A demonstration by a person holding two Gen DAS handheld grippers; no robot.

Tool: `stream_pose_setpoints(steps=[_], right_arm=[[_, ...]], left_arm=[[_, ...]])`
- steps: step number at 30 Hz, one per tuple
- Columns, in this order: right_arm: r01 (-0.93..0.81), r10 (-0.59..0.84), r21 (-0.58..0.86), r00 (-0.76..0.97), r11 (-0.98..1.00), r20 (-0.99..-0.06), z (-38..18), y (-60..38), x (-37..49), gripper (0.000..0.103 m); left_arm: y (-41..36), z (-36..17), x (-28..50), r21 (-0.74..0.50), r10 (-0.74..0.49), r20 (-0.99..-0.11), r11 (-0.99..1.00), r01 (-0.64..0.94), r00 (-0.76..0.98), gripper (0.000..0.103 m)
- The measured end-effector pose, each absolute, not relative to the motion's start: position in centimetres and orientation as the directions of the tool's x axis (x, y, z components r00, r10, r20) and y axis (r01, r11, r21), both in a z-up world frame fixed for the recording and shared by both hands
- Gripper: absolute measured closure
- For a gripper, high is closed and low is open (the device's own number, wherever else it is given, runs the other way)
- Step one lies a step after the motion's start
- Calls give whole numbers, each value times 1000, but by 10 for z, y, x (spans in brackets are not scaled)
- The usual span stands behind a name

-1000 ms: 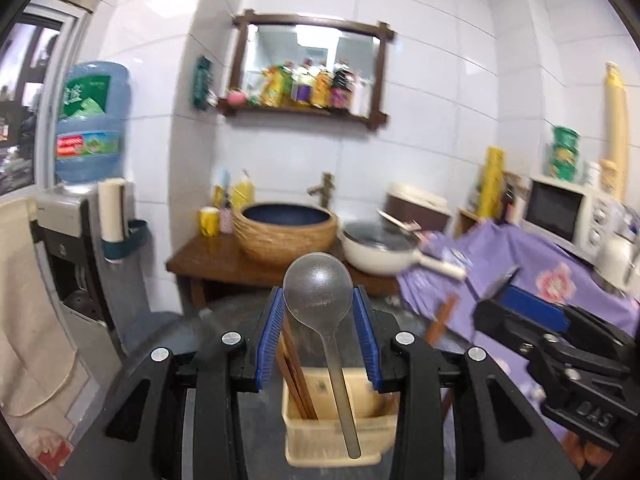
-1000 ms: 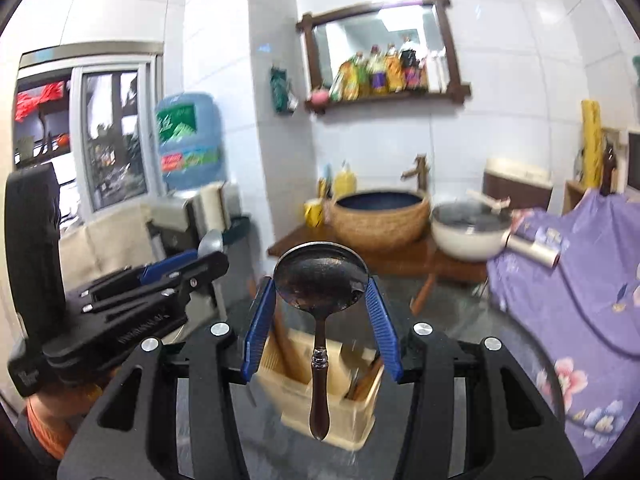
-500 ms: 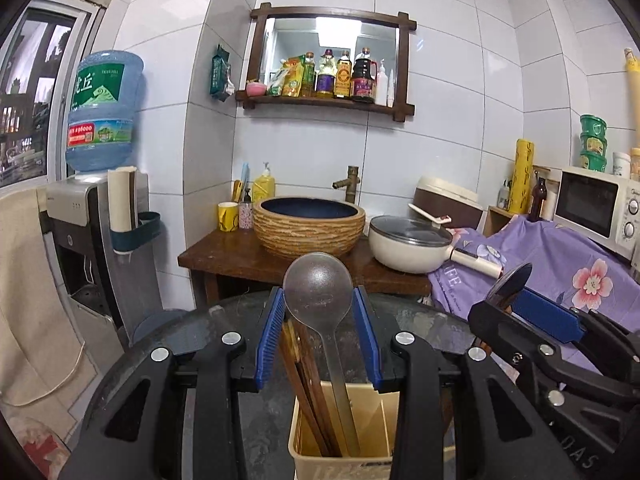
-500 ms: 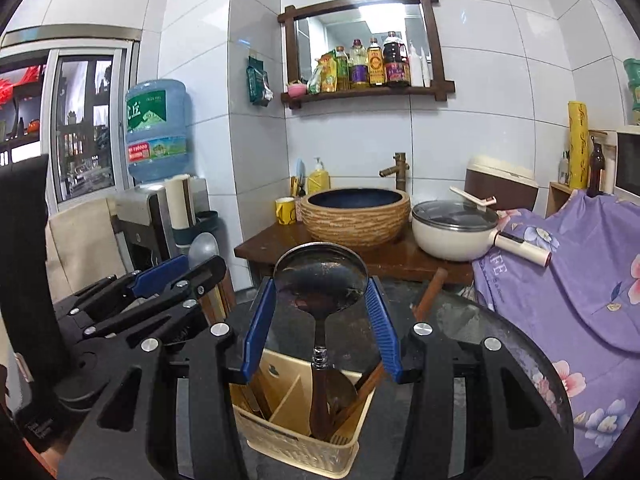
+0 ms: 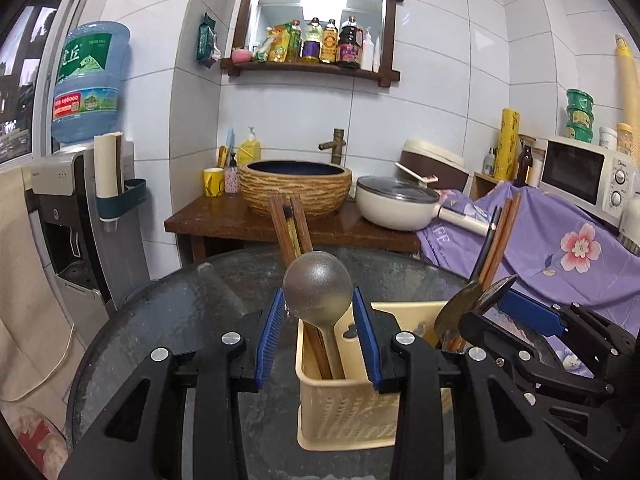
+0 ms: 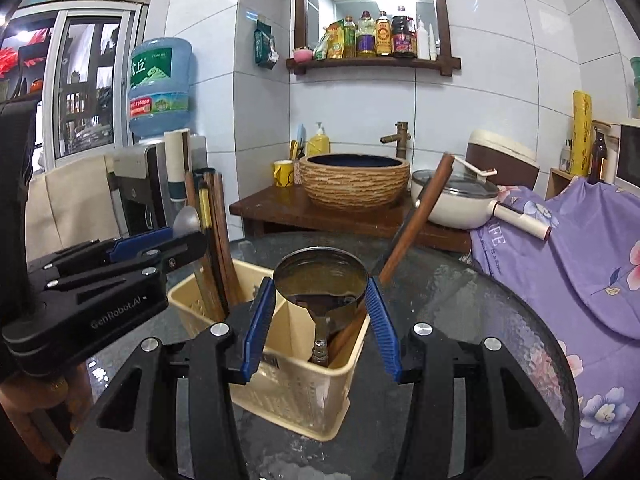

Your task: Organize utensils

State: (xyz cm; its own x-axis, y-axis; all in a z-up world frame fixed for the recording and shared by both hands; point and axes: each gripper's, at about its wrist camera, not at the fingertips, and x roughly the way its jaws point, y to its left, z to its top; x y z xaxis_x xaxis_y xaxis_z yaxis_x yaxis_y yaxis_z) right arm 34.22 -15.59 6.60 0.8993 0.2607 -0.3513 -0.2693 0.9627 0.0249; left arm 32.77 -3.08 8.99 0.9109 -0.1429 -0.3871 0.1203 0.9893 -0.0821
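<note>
Both my hands have come down over the last sec: handles that hung above the yellow caddy (image 5: 348, 412) now sit inside it, so both utensils are nearly stowed; release is what's left, I judge.

L gripper (image 5: 318, 338): jaws part-closed, clamped on grey spoon (image 5: 317, 290) bowl, handle in left compartment w/ chopsticks (image 5: 290, 224) at 12 o'clock.

R gripper (image 6: 320, 326): part-closed on dark ladle (image 6: 320, 282), handle down in right compartment.
</note>
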Motion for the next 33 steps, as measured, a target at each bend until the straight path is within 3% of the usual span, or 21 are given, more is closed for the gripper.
stream_pose_setpoints(steps=[16,20,22,30,33], right_arm=[[-266,266,46,903,963,-338,59,-164,337,55],[-270,273,56,910,961,-311,64,-168,332,41],[-275,279,55,916,960,-290,68,-168,326,39],[-282,288,58,925,957,-247,74,-176,275,19],[-318,326,72,916,945,-235,69,-180,242,10]], left_arm=[[-29,70,323,-83,-157,-435,987,135,887,67],[-22,78,311,-110,-164,-405,985,130,900,54],[-18,82,304,-127,-165,-388,984,125,907,49],[1,85,246,-127,-130,-287,987,97,949,6],[4,80,218,-84,-127,-275,991,108,953,6]])
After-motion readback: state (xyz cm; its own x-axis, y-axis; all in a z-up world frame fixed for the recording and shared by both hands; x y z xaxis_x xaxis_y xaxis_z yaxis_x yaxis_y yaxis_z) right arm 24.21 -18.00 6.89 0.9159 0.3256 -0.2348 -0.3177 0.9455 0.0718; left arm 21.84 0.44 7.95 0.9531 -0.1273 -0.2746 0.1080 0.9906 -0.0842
